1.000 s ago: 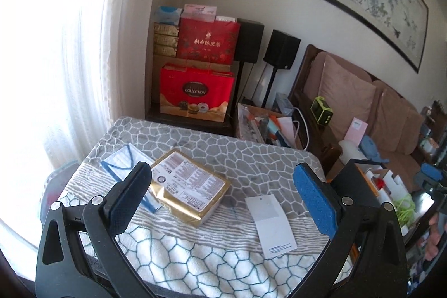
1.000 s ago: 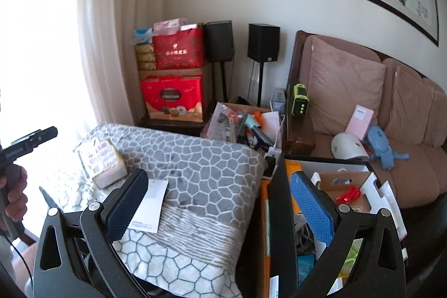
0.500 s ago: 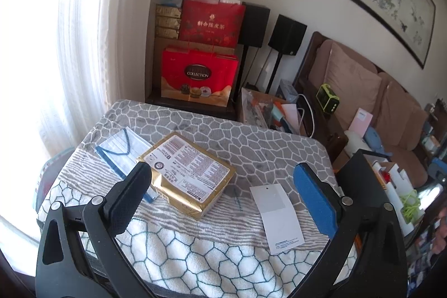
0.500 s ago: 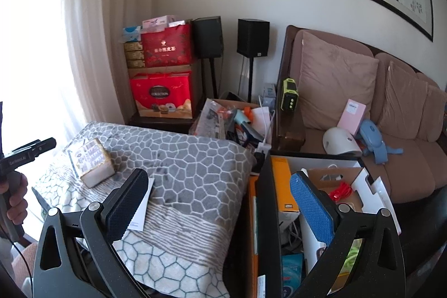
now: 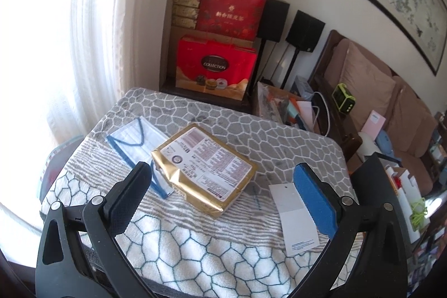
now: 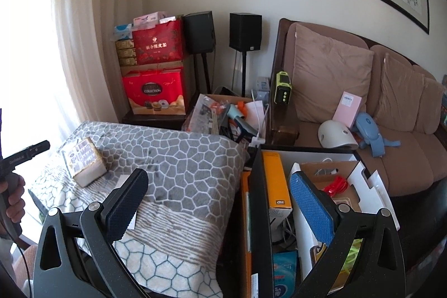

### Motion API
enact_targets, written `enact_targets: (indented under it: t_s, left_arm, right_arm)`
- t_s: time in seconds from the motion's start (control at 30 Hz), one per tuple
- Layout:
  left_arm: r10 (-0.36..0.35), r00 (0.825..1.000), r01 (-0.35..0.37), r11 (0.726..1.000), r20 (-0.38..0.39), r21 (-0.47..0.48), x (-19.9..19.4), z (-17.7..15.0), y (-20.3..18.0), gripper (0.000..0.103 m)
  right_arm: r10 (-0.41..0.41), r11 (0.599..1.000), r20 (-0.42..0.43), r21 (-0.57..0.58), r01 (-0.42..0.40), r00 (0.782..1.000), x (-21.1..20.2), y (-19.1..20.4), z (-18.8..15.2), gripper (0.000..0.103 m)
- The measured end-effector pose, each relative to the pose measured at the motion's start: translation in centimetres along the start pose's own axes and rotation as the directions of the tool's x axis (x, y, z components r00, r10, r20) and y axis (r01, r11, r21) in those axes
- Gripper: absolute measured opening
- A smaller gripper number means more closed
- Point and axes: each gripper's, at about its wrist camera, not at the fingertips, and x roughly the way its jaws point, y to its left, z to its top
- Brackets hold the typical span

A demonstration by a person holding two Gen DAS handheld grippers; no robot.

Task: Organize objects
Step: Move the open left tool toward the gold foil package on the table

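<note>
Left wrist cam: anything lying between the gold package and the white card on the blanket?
Nothing: in the left wrist view only bare patterned blanket separates the gold package from the white card. The face mask lies on the package's other side.

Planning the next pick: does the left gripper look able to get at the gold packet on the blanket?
Probably yes. The left gripper is open, with the gold packet lying ahead between its fingers and nothing on top; only the face mask touches its left edge.
</note>
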Motion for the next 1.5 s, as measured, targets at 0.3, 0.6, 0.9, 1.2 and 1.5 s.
enact_targets:
  t_s: [0.3,0.6,0.9,1.2,1.5]
  left_arm:
    - [0.102,0.991,-0.104,0.994,-0.092,-0.017,3.7,-1.5,1.3,0.102]
    - [0.138,0.983,-0.137,0.990,-0.123,0.015,6.6,-2.3,0.6,0.102]
    - [0.163,0.977,-0.156,0.986,-0.139,0.062,9.0,-2.5,-0.1,0.102]
    - [0.154,0.978,-0.146,0.987,-0.143,0.067,9.9,-2.9,0.0,0.092]
    - [0.105,0.981,-0.096,0.994,-0.166,0.060,10.1,-3.0,0.1,0.062]
  right_arm:
    - [0.008,0.999,-0.034,-0.033,-0.009,0.999,1.3,1.3,-0.4,0.102]
    - [-0.002,0.999,-0.045,-0.038,0.000,0.999,1.6,1.0,-0.6,0.102]
    - [-0.010,1.000,-0.046,-0.023,0.009,0.999,1.6,0.3,-0.5,0.102]
    - [-0.010,1.000,-0.052,-0.024,0.009,0.999,1.7,0.2,-0.6,0.102]
    - [-0.009,0.999,-0.068,-0.034,0.007,0.998,2.2,0.6,-0.8,0.102]
